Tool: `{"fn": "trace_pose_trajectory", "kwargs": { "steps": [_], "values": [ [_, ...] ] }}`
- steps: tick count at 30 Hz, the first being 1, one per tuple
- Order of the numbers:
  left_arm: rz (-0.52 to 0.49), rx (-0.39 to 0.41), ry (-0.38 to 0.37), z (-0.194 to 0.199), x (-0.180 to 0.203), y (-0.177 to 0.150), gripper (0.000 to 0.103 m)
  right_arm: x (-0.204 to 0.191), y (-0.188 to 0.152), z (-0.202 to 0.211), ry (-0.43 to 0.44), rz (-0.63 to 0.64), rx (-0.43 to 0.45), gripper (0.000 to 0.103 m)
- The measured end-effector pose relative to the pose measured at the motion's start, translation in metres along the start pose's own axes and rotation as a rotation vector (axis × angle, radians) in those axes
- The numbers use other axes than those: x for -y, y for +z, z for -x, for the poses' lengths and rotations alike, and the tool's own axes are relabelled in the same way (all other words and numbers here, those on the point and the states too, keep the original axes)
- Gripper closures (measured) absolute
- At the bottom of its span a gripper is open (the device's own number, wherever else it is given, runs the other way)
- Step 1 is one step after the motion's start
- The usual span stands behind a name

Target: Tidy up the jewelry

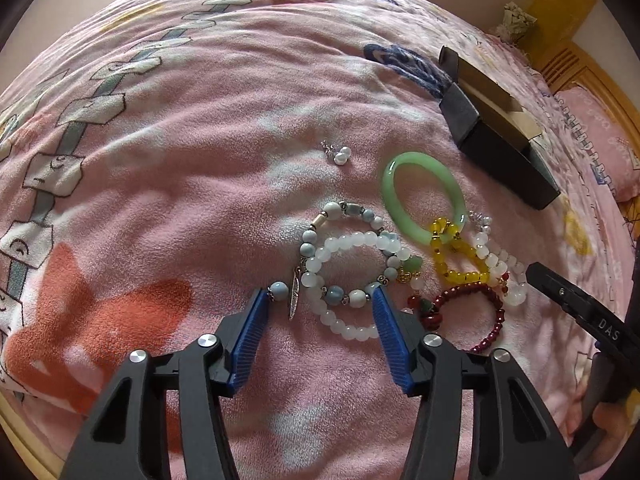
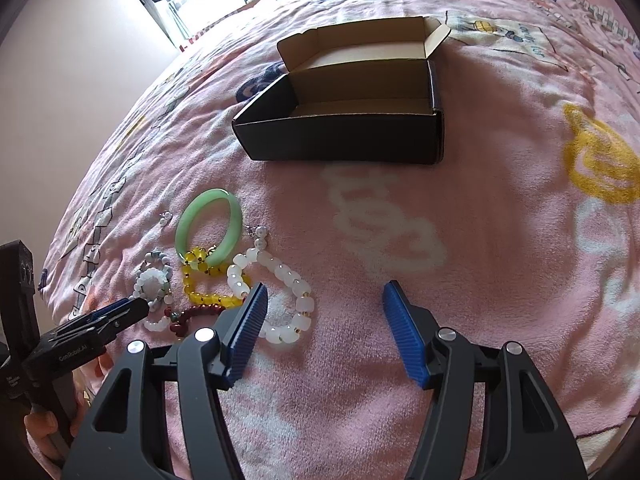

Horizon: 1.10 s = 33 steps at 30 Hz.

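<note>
Bracelets (image 1: 344,280) lie between the left gripper's (image 1: 320,300) parted jaws; right gripper's (image 2: 324,294) jaws parted over blanket (image 2: 460,280).

Left gripper (image 1: 320,300) over pink blanket (image 1: 200,184), blue pads apart, straddling blue-grey bracelet (image 1: 340,252) and white bracelet (image 1: 344,280); contact unclear. Right of these: green bangle (image 1: 424,196), yellow bracelet (image 1: 460,260), red bracelet (image 1: 472,304), overlapping. Pearl earrings (image 1: 340,155) apart, farther off. Black box (image 1: 500,136) beyond. Right gripper (image 1: 568,296) at right edge.
</note>
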<state>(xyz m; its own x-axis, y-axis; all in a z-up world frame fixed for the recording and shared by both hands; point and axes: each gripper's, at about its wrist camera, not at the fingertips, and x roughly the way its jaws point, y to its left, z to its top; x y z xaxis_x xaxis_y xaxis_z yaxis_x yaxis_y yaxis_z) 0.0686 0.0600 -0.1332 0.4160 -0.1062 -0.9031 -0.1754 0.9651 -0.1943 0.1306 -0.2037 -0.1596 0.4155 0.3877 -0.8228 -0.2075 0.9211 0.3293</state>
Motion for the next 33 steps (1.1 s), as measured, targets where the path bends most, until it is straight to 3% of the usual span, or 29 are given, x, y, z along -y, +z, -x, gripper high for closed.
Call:
{"fn": "trace_pose_trajectory", "kwargs": {
  "steps": [12,19,26,33],
  "values": [
    [-0.036,0.004,0.008,0.001,0.004,-0.010,0.062,0.002,0.001,-0.002,0.009,-0.010,-0.001,0.041],
    [-0.040,0.008,0.006,-0.001,0.008,-0.012,0.086,0.001,0.002,-0.004,0.011,-0.017,0.002,0.039],
    [-0.031,0.027,-0.019,0.003,0.007,-0.016,0.093,0.002,0.002,-0.003,0.018,-0.025,0.004,0.039],
    [-0.021,0.073,-0.039,0.014,0.006,-0.022,0.093,0.003,0.002,-0.003,0.024,-0.029,0.007,0.039]
  ]
}}
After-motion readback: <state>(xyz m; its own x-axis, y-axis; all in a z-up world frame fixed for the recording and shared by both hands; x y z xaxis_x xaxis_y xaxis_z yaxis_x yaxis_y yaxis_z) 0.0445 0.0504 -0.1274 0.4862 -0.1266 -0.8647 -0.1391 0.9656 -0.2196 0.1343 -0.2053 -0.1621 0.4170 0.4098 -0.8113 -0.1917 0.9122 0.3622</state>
